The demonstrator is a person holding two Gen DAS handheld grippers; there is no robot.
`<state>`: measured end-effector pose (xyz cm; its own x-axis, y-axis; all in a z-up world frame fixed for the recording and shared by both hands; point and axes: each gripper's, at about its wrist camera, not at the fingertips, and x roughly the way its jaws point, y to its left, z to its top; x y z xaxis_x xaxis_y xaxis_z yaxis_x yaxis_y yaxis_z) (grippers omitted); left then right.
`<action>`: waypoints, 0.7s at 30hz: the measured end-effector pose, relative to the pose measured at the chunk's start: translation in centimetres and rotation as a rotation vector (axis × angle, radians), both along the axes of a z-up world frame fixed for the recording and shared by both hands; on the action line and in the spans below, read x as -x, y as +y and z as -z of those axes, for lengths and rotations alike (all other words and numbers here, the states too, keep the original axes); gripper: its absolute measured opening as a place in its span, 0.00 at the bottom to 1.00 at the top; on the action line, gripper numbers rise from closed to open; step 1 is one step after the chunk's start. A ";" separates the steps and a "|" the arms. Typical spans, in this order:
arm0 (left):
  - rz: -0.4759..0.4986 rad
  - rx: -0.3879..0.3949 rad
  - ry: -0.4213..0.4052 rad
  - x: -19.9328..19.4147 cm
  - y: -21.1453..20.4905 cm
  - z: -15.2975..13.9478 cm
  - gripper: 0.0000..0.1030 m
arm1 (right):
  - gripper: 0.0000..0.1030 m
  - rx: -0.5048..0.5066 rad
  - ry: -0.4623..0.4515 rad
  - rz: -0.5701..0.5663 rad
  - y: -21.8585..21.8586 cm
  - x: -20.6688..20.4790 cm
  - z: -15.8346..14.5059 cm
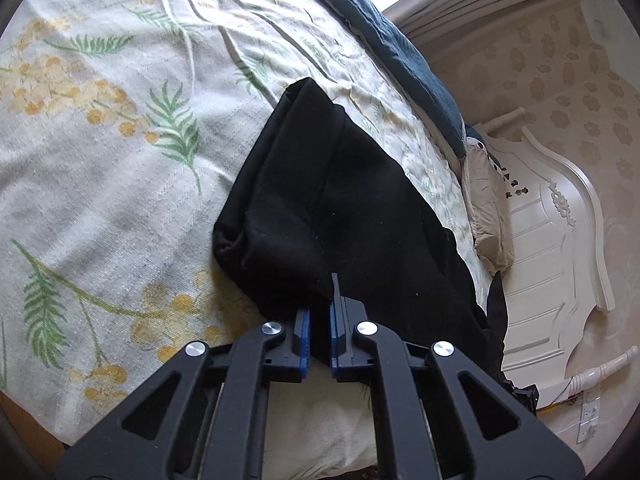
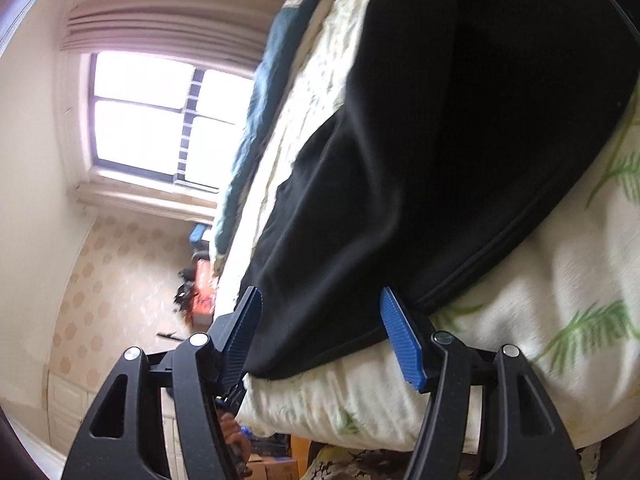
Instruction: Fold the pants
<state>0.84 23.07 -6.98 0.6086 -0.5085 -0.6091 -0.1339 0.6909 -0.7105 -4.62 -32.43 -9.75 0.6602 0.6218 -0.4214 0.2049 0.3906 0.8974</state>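
On floral bedspread [image 1: 100, 184]: black pants [image 1: 320, 200], far end cut off. Left gripper [image 1: 319, 320] pinches their hem; right gripper [image 2: 320, 332] agape astride blurred edge.

The left gripper [image 1: 320, 312] points downward with its blue pads nearly together, pinching a fold of the black pants [image 1: 328, 200]. The right gripper [image 2: 320, 324] is rolled to one side, its jaws spread wide around the pants' edge without pressing it.
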 end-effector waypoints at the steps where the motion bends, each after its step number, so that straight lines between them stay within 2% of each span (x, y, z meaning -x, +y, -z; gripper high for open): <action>1: 0.000 0.003 0.000 0.0 0.0 0.0 0.06 | 0.59 0.010 0.010 0.007 0.2 -0.2 0.0; 2: -0.001 0.001 -0.002 0.0 0.0 -0.1 0.06 | 0.58 0.023 0.017 0.010 0.4 -0.4 0.0; 5: 0.000 -0.011 -0.001 -0.1 0.0 -0.4 0.06 | 0.43 0.049 0.029 0.018 0.8 -1.2 0.1; 7: 0.003 -0.014 0.006 -0.3 0.0 -0.5 0.06 | 0.12 0.075 0.045 0.014 0.6 -2.1 0.8; 8: 0.003 -0.015 0.009 -0.4 0.1 -0.5 0.06 | 0.10 0.054 0.054 0.021 0.4 -2.2 1.1; 10: 0.001 -0.010 0.010 -0.3 0.2 -0.6 0.06 | 0.08 0.036 0.038 0.028 0.3 -1.8 0.8; 13: -0.007 -0.012 0.009 0.1 0.4 -0.5 0.06 | 0.07 0.064 -0.007 0.015 0.4 -0.3 -0.3; 16: 0.000 0.016 0.010 0.3 0.7 0.4 0.06 | 0.07 0.053 0.024 0.005 -0.1 0.7 1.4; 18: 0.007 0.055 -0.008 0.3 1.1 1.2 0.06 | 0.03 -0.023 0.020 -0.007 -0.7 0.7 3.3; 20: 0.022 0.070 -0.018 0.3 1.3 1.3 0.06 | 0.05 -0.052 0.009 -0.019 -0.9 0.8 3.3; 21: 0.032 0.055 -0.025 0.4 1.2 1.0 0.06 | 0.09 -0.032 0.009 -0.031 -1.1 0.9 2.8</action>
<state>0.45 24.29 -7.94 0.6063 -0.5604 -0.5643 -0.0937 0.6543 -0.7504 -5.48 -33.48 -12.52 0.6369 0.6549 -0.4068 0.2014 0.3679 0.9078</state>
